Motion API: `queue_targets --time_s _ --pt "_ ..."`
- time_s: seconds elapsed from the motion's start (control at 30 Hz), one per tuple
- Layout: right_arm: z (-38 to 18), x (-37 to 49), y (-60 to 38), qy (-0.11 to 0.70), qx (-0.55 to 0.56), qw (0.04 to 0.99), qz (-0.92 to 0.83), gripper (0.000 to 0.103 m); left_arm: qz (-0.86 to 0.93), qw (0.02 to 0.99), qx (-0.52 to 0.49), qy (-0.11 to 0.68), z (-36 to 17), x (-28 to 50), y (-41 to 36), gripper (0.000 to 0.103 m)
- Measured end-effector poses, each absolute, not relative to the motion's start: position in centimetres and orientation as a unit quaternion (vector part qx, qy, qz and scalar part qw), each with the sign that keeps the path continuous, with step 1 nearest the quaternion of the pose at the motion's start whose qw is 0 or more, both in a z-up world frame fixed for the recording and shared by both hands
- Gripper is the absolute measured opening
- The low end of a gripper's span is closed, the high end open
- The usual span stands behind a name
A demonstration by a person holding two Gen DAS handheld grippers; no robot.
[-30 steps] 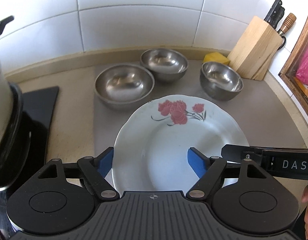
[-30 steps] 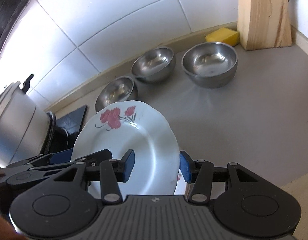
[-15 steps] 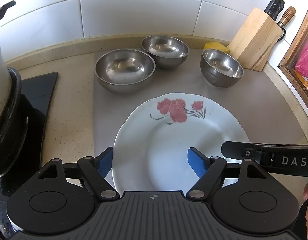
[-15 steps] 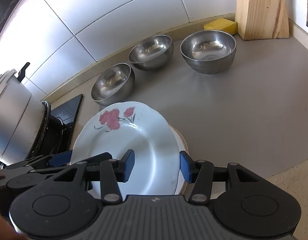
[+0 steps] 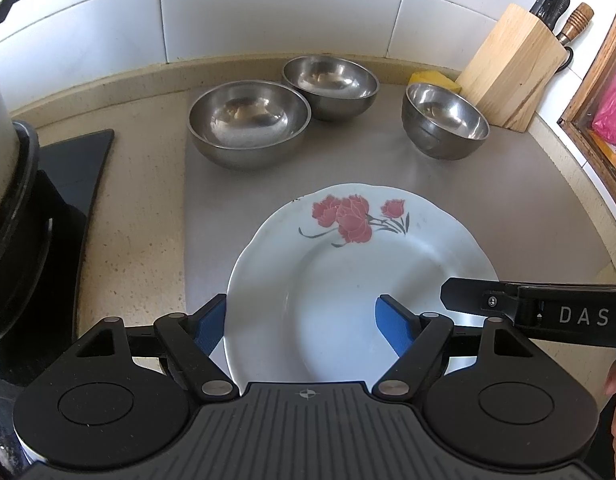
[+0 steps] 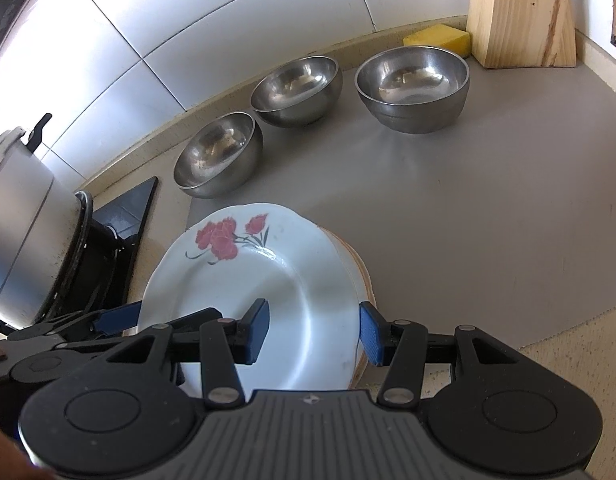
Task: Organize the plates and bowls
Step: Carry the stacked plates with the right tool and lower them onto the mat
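A white plate with red flowers tops a stack of plates on the grey mat near the counter's front. My left gripper is open, its blue pads straddling the plate's left rim. My right gripper is open, its pads straddling the plate's right rim; it also shows in the left wrist view. Three steel bowls stand at the back: a large one, a middle one and a right one. They also show in the right wrist view, the right one nearest.
A wooden knife block and a yellow sponge stand at the back right. A black stove with a large metal pot is at the left. A wooden frame borders the right. Tiled wall behind.
Both grippers have drawn back and risen a little, so the bowls look farther away. The flowered plate now rests on the stack. Both jaws stay open.
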State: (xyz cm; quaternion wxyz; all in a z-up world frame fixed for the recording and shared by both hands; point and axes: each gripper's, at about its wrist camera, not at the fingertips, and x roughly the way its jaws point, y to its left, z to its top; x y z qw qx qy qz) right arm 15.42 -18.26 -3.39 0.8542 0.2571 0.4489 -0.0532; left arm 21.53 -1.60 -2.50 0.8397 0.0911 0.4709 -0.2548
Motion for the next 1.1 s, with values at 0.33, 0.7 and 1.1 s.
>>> queue_targets --time_s 0.33,0.7,1.1 --pt "-3.6 15.6 -18.2 0.452 0.258 0.852 -0.055 0.026 -0.253 0.838 0.092 0.474 -2.7 21.6 -1.8 0.076" --pt "-3.9 15.9 -18.3 0.455 0.251 0.852 -0.06 0.026 -0.251 0.835 0.095 0.481 -3.4 21.9 -2.2 0.076" --pt "-4.6 16.3 -18.2 0.465 0.247 0.848 -0.062 0.026 -0.246 0.83 0.096 0.492 -4.1 22.3 -2.5 0.076"
